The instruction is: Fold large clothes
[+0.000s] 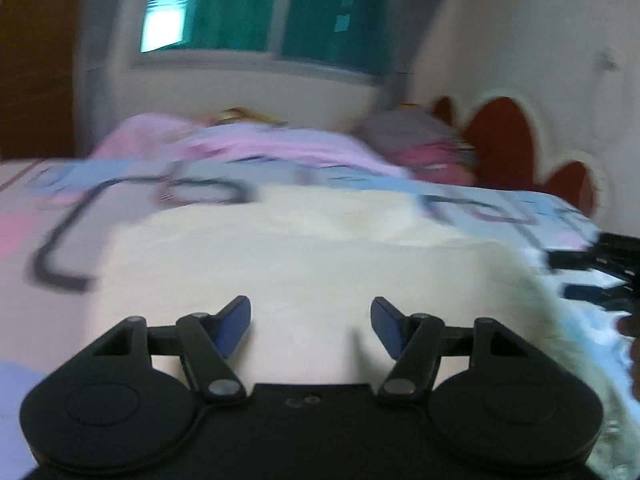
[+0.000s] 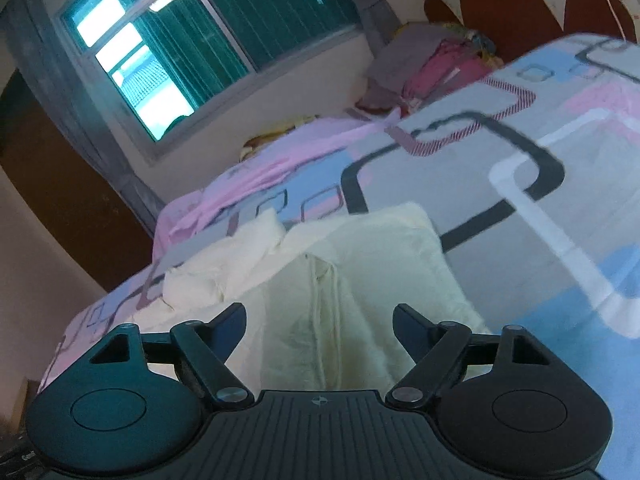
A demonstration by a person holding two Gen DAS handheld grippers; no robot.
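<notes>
Both grippers hang with jaws apart and empty, the left gripper (image 1: 311, 326) and right gripper (image 2: 319, 330) just above a folded cream garment (image 2: 352, 280). It lies straight ahead on the patterned bedspread (image 2: 500, 208), its length running away toward the window (image 2: 208, 44).

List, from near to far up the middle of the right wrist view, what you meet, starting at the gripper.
Right gripper, jaws open with nothing between them → cream garment, partly folded → patterned bedsheet → pile of clothes → window.
</notes>
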